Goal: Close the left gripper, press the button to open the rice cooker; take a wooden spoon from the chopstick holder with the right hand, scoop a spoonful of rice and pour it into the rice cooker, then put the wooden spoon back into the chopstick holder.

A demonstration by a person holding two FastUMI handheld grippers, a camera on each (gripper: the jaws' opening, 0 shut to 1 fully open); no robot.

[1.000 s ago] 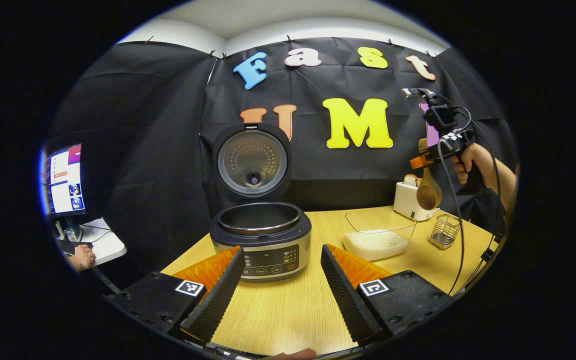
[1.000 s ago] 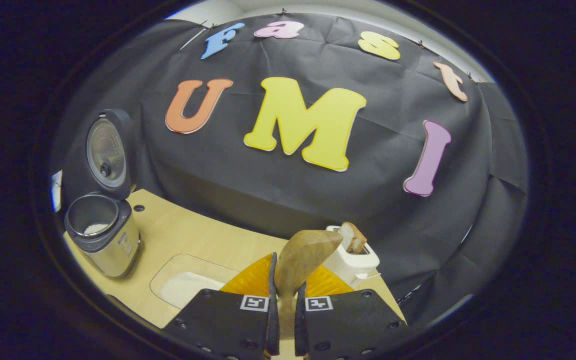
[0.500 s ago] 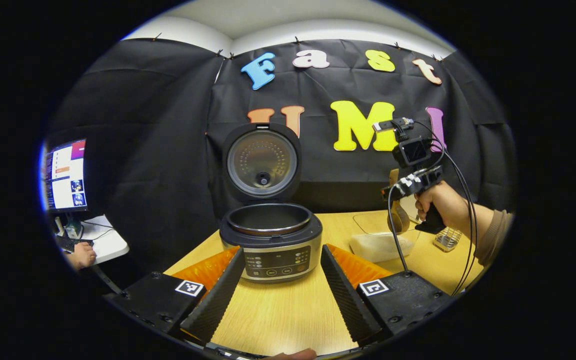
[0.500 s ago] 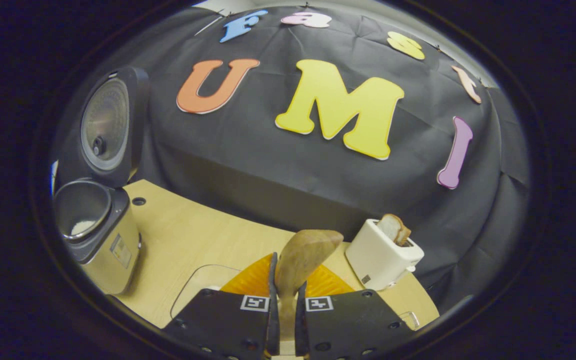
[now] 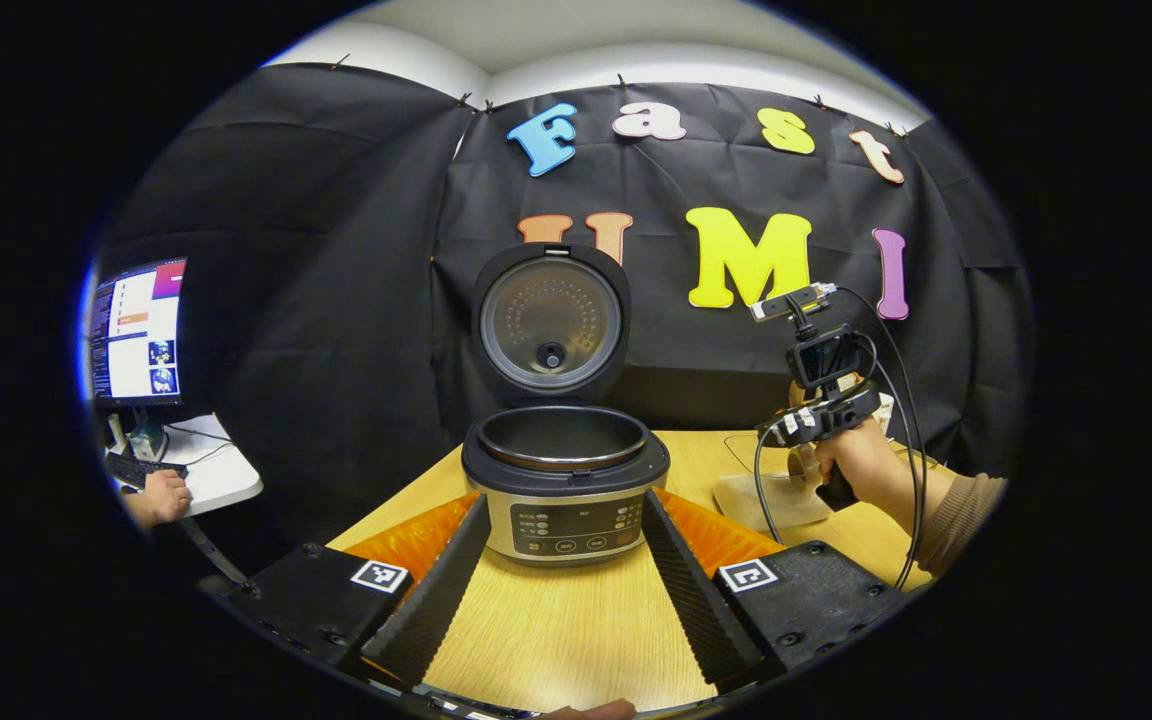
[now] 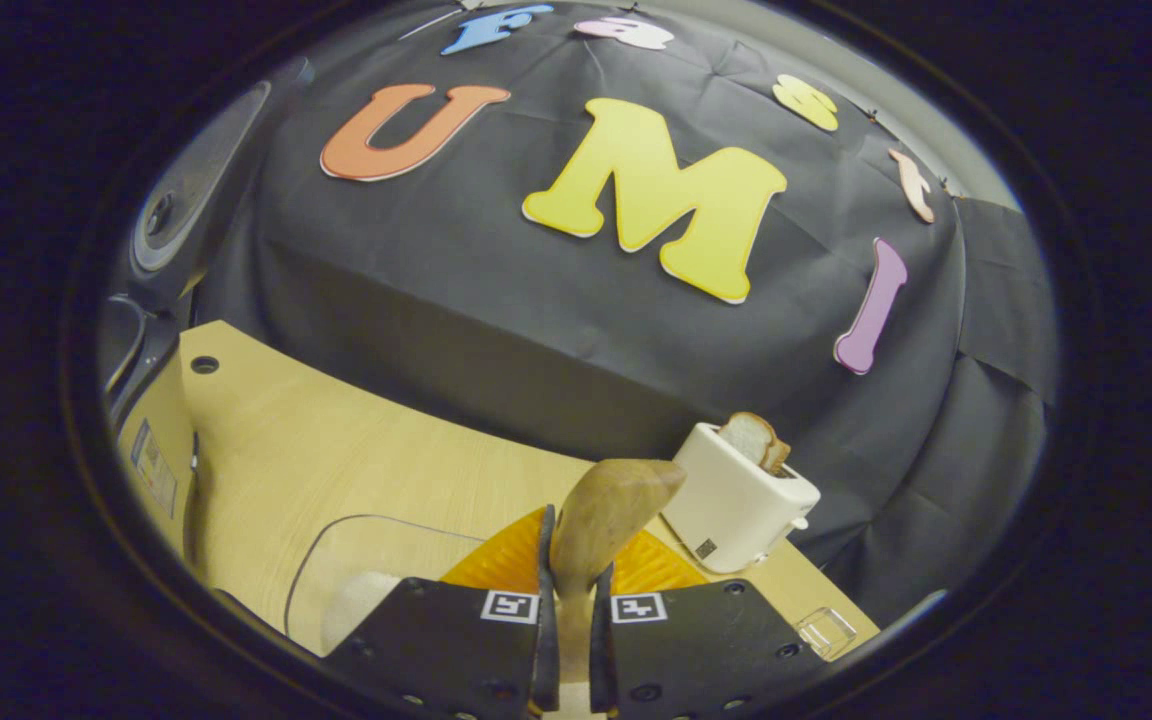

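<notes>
The rice cooker [image 5: 564, 480] stands on the wooden table [image 5: 556, 630] with its lid [image 5: 551, 320] raised and its pot showing. My left gripper [image 5: 566, 503] is open just in front of it, one finger on each side of the control panel. To the right, a hand [image 5: 861, 465] holds my right gripper [image 5: 804, 440] low over the clear rice container [image 5: 771, 495]. In the right gripper view my right gripper [image 6: 568, 585] is shut on the wooden spoon [image 6: 608, 505], bowl pointing forward, above the rice container [image 6: 366, 560]. The cooker [image 6: 151, 430] sits at that view's left edge.
A white toaster [image 6: 736, 500] holding a bread slice [image 6: 751, 438] stands at the back right of the table. A small clear object [image 6: 826, 630] lies near the table's right edge. Off the table to the left are a monitor [image 5: 136, 330] and a person's hand [image 5: 161, 495] at a desk.
My right gripper came down and leftward with the spoon, from high by the toaster to just over the rice container. My left gripper stayed open and drifted slightly, with the cooker more centred.
</notes>
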